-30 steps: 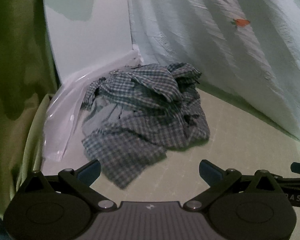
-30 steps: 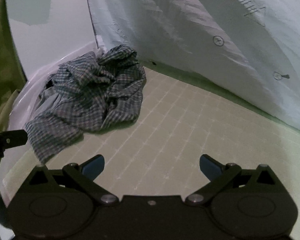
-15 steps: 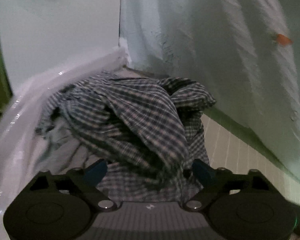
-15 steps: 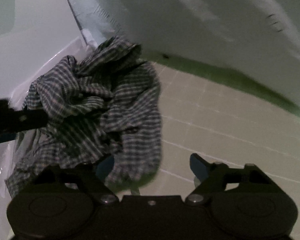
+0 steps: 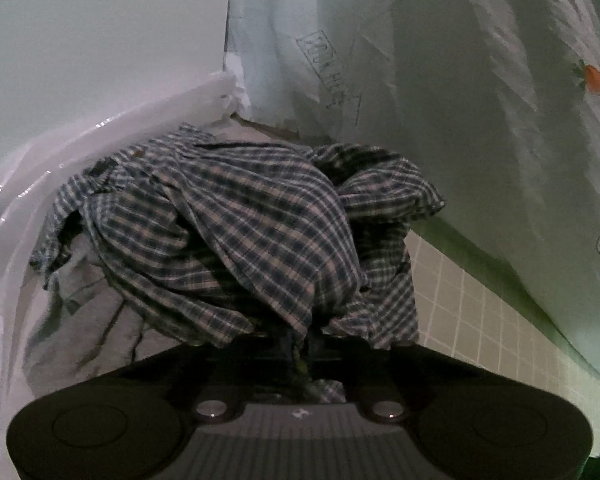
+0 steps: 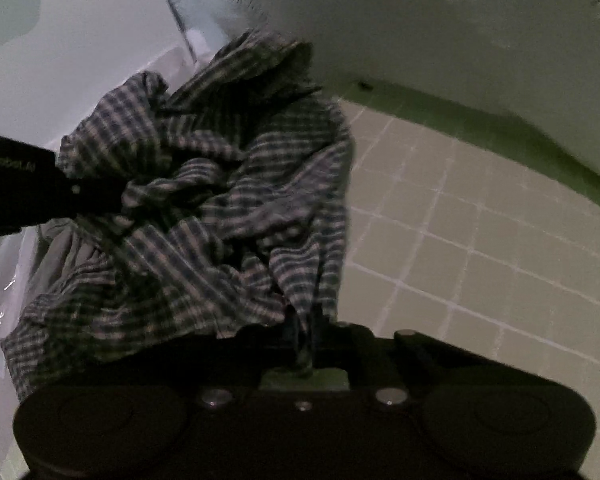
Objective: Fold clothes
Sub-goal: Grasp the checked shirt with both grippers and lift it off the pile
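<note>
A crumpled blue and white checked shirt (image 5: 252, 232) lies heaped in the far left corner of a pale gridded mat (image 5: 480, 320). My left gripper (image 5: 300, 344) is shut on a fold of its near edge, and cloth drapes over the fingers. In the right wrist view the same shirt (image 6: 220, 208) fills the left half. My right gripper (image 6: 306, 340) is shut on its lower right edge. The left gripper's dark body (image 6: 28, 188) reaches into the heap from the left.
A white sheet with small prints (image 5: 500, 120) hangs behind and to the right. A white wall (image 5: 100, 40) and shiny clear plastic (image 5: 16, 220) border the left side. The gridded mat (image 6: 480, 260) stretches to the right of the shirt.
Both grippers moved forward from open above the mat into the shirt heap and closed on its cloth. The shirt now bunches up at both sets of fingers.
</note>
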### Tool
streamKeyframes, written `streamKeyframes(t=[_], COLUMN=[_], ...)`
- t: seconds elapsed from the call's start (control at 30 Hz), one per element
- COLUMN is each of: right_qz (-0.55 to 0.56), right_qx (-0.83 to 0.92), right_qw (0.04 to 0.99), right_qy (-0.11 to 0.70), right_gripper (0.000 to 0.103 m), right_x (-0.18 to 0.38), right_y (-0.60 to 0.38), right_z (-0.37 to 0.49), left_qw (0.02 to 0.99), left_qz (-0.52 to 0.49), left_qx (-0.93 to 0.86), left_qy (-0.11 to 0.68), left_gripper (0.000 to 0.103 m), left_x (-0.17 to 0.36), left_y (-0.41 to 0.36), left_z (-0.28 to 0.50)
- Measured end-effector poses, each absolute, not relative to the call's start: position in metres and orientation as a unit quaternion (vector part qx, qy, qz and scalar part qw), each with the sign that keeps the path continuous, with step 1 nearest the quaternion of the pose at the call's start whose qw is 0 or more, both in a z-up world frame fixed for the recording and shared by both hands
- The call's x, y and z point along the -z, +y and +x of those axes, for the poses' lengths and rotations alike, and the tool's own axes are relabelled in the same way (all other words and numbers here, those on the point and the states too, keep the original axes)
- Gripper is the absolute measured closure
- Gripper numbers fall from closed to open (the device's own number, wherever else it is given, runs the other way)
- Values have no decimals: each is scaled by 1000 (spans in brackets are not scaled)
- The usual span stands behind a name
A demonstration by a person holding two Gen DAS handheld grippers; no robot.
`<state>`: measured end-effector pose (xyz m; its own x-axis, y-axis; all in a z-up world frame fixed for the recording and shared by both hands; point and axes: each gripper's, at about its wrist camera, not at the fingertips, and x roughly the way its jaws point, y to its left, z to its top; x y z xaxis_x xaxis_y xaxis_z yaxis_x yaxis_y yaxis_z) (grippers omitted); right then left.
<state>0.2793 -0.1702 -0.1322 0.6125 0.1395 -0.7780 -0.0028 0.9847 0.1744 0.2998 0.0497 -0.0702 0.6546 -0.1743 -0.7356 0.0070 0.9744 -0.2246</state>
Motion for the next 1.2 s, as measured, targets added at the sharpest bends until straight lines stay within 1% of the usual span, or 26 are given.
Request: streamKeyframes(t=[0.17,0.37,0.47,0.63,0.73,0.9,1.0,1.2], right_qz=[103,83,96,108,125,115,108,95], right_qx=[-20,10,31,43,37,38,57,157], right_qw=[908,924,929,944,948,955,962,971], right_qy=[406,372,355,309,290,270,243,150], right_gripper=[99,100,100,100,100,100,100,100], right_x=[116,94,81,45,27,9,-4,-52], right_y=[-203,-219,-238,-271,-289,-310,-328,-396], right_z=[248,185,152,107,93,63,48,5], left_qw=[913,919,924,941,945,949,959,974], left_qz=[-91,-84,-81,-67,-78,-100,-98,-120], left_qx=[41,49,53,56,61,52,44,63], left_qy=[395,383,371,326,311,294,262,183], left_gripper=[100,100,100,101,101,101,101,102], left_x=[54,37,29,0,-15,-29,-50,-110], left_y=[53,46,33,1,-17,-35,-43,-63], left_z=[277,232,206,171,153,125,109,90])
